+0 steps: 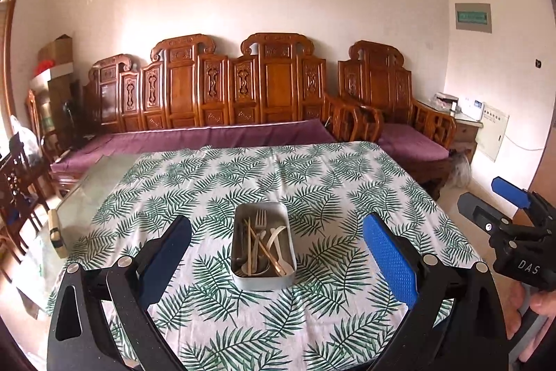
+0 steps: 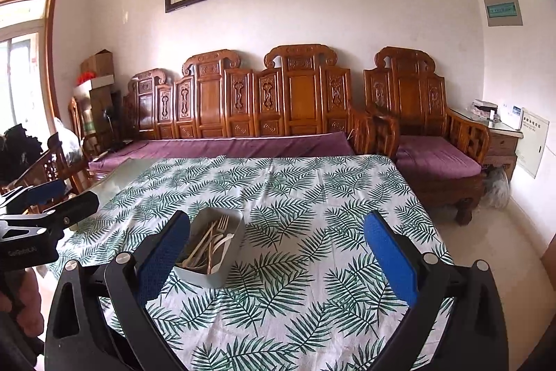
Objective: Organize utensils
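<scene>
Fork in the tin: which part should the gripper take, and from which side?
Take the fork near its tines, coming straight down from above. The tines point to the far end of the tin and lie fairly clear, while the handle runs down under crossed chopsticks and white spoons. The tin's walls block a side approach. The left gripper, open and lined up with the tin, looks better placed.

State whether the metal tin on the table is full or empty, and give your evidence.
Partly full. The metal tin stands upright with no lid on the leaf-print tablecloth, holding a jumbled fork, chopsticks and pale spoons.
</scene>
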`<move>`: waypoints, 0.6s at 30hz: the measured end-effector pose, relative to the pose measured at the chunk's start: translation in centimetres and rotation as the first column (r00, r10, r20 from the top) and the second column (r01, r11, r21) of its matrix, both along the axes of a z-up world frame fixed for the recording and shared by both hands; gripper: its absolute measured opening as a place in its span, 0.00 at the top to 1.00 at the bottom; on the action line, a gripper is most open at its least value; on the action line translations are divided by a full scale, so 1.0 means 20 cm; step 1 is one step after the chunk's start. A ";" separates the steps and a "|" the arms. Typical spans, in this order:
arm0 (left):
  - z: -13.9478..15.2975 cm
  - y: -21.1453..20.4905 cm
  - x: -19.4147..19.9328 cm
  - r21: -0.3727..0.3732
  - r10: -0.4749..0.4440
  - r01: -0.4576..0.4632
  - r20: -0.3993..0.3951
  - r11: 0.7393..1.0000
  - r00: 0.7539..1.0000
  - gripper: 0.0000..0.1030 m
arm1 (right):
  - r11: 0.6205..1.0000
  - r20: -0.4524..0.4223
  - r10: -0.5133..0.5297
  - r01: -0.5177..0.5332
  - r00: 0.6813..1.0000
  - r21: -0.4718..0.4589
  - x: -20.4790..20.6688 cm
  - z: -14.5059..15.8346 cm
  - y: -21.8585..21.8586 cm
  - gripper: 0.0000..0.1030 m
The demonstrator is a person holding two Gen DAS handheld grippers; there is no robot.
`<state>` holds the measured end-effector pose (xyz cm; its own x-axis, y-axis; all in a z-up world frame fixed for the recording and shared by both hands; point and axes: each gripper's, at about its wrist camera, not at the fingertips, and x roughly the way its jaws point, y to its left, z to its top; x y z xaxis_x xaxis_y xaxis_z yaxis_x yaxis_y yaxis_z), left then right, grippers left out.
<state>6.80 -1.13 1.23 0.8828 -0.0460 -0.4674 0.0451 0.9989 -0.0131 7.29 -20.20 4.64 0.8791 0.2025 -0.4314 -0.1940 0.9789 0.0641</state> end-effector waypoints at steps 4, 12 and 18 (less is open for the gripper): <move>-0.01 0.00 -0.01 -0.005 0.008 -0.008 0.001 1.000 1.000 0.07 | 1.000 0.006 -0.002 0.002 1.000 0.000 -0.02 0.00 0.00 0.02; -0.02 0.01 -0.01 -0.009 0.011 -0.011 0.000 1.000 1.000 0.07 | 1.000 0.010 -0.002 0.002 1.000 0.002 -0.02 0.00 0.00 0.02; -0.02 0.00 -0.01 -0.011 0.012 -0.012 -0.003 1.000 1.000 0.07 | 1.000 0.013 -0.004 0.004 1.000 -0.004 -0.02 0.00 0.01 0.02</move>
<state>6.65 -1.10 0.80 0.8819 -0.0404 -0.4697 0.0328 0.9992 -0.0243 6.81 -19.94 4.62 0.8857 0.1970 -0.4205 -0.1908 0.9800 0.0571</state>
